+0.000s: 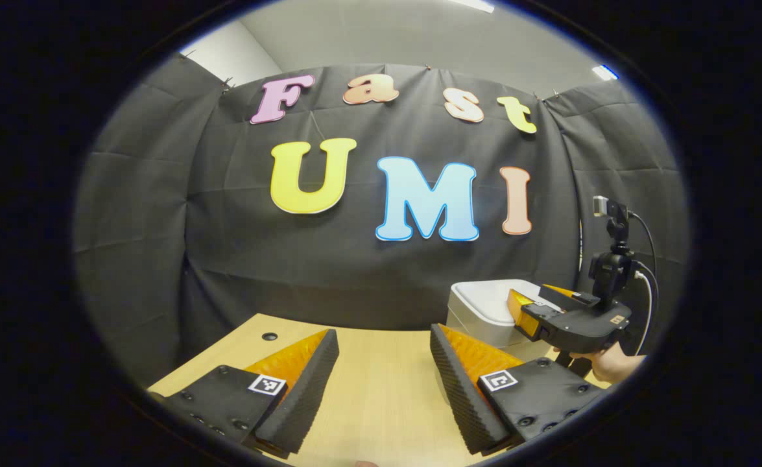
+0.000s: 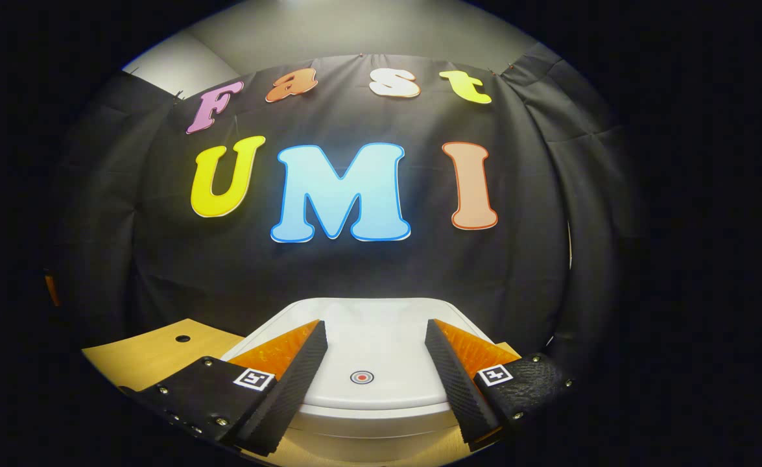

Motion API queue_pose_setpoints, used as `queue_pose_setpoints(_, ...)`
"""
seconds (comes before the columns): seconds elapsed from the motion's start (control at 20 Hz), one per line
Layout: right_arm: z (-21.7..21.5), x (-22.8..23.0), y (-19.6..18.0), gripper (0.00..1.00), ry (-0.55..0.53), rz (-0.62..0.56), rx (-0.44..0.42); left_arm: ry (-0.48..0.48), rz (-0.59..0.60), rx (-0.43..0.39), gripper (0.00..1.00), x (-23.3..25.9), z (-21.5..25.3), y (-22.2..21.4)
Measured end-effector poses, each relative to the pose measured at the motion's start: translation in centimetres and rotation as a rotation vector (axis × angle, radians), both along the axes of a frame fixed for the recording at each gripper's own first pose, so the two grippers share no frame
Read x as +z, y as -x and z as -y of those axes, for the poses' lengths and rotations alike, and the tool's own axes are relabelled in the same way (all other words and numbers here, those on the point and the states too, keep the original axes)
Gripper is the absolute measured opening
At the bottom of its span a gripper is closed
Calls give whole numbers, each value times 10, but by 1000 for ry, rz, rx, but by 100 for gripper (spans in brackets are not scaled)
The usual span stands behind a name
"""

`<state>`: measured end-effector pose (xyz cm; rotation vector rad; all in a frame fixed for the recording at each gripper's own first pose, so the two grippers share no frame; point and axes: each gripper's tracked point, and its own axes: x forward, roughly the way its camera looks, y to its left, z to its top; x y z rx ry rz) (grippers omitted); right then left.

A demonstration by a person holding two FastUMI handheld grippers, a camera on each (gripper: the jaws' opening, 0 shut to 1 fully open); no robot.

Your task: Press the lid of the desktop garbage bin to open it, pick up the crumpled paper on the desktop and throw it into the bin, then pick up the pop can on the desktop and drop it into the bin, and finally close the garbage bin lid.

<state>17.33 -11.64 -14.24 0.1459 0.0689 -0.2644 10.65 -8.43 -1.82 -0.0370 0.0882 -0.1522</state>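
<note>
White and smooth, the bin (image 2: 368, 363) sits on the wooden table (image 2: 154, 353) before the wall, lid (image 2: 371, 337) down, a round red mark (image 2: 361, 377) near its front edge. We hold the right gripper (image 2: 374, 344) spread above it, the left gripper (image 1: 384, 353) spread over bare table.

Left gripper (image 1: 384, 337) fingers apart over desk (image 1: 381, 395); right gripper (image 1: 536, 299) above bin (image 1: 484, 311).

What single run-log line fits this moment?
stage: lid press pending | white plastic desktop bin: lid shut | right gripper: open, above lid | left gripper: open, empty, over wooden table
</note>
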Motion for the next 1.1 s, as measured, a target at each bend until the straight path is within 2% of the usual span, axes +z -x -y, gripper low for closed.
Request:
queue_pose_setpoints(0.1, 0, 2, -1, 98, -5, 8, 2, -7, 11, 9, 93, 3, -1, 4)
queue_pose_setpoints(0.4, -1, 5, 9, 97, -1, -54, 5, -7, 36, 46, 95, 6, -4, 15)
queue_pose_setpoints(0.55, -5, 8, 25, 97, 18, -65, 24, -9, 40, 54, 93, 5, 1, 23)
queue_pose_setpoints(0.95, -26, 31, 84, 97, 12, -29, 85, -15, 66, 69, 95, 1, 18, 40)
queue_pose_setpoints(1.1, -34, 46, 104, 97, 18, 5, 78, -1, 77, 52, 93, -1, 26, 43)
